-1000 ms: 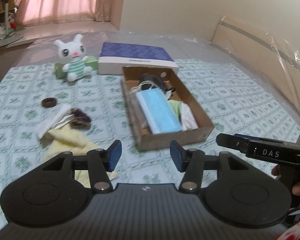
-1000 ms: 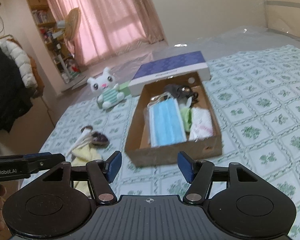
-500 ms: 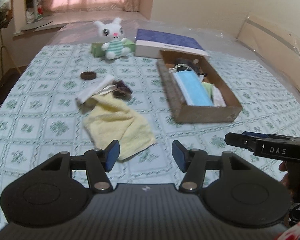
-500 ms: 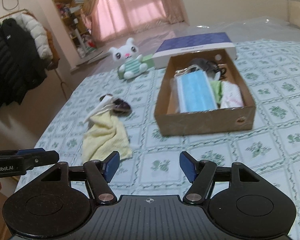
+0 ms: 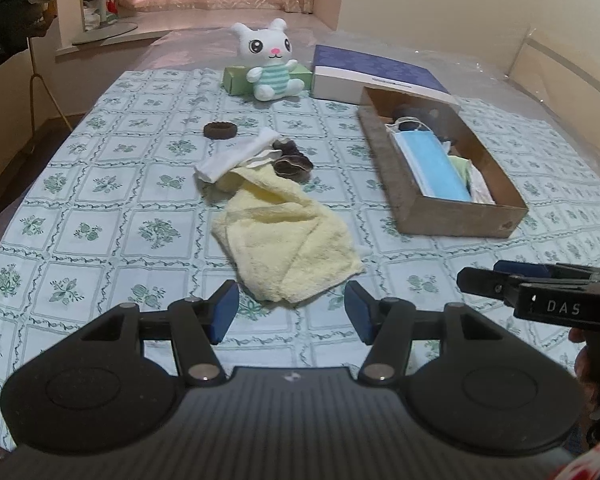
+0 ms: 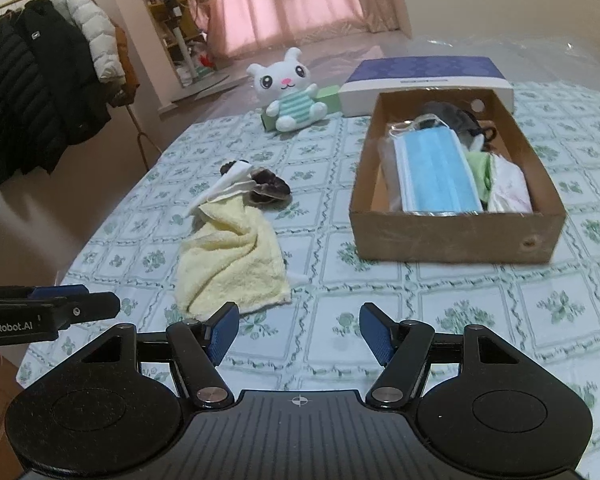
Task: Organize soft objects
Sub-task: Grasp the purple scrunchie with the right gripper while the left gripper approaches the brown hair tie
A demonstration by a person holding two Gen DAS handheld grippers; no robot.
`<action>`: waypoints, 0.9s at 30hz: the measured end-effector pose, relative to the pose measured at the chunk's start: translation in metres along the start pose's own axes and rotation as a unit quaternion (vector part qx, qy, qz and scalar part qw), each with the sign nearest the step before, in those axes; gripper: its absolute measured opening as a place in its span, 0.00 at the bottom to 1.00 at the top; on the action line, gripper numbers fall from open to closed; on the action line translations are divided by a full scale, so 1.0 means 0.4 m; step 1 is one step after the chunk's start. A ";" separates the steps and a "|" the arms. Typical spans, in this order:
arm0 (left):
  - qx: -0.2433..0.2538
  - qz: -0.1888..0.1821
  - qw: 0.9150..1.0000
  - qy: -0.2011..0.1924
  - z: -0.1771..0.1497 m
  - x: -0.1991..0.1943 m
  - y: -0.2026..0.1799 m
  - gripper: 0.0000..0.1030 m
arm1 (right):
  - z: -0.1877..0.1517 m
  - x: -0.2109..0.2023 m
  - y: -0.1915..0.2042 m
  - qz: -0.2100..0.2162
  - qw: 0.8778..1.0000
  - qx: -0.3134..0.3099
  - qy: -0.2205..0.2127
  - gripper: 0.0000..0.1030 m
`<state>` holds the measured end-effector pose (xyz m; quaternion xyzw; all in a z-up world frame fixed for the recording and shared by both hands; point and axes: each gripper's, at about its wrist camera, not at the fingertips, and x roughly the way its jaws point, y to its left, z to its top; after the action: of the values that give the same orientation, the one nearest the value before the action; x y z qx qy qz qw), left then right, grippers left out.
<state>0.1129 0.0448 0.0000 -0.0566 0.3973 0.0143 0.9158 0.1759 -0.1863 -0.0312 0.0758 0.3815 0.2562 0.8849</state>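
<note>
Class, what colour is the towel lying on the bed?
Pale yellow towel; clearest in the left wrist view.

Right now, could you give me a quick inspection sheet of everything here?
Surface: bed under a green floral cloth.
Job's things: yellow towel crumpled on the cloth; cardboard box holding a blue mask and other soft items.
Clutter: plush bunny, white band, brown ring, purple-lidded box.
Grippers: left hand-held gripper and right hand-held gripper both open, empty.
Cables: nothing seen.
Surroundings: pink curtains, hanging coats.
</note>
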 end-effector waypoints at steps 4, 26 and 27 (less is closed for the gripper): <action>0.003 0.013 1.000 -0.003 0.016 0.024 0.016 0.54 | 0.033 0.035 0.010 0.003 1.000 -0.015 -0.005 0.65; 0.008 0.035 0.999 -0.025 0.212 0.270 0.134 0.54 | 0.234 0.435 0.079 0.021 0.993 -0.120 -0.006 0.65; 0.007 0.035 0.999 -0.025 0.217 0.281 0.139 0.54 | 0.239 0.460 0.079 0.018 0.992 -0.125 -0.003 0.65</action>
<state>0.2489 0.1080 -0.0283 -0.0354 0.3762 0.0448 0.9248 0.3377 -0.0593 -0.0712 -0.0276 0.3426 0.3175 0.8837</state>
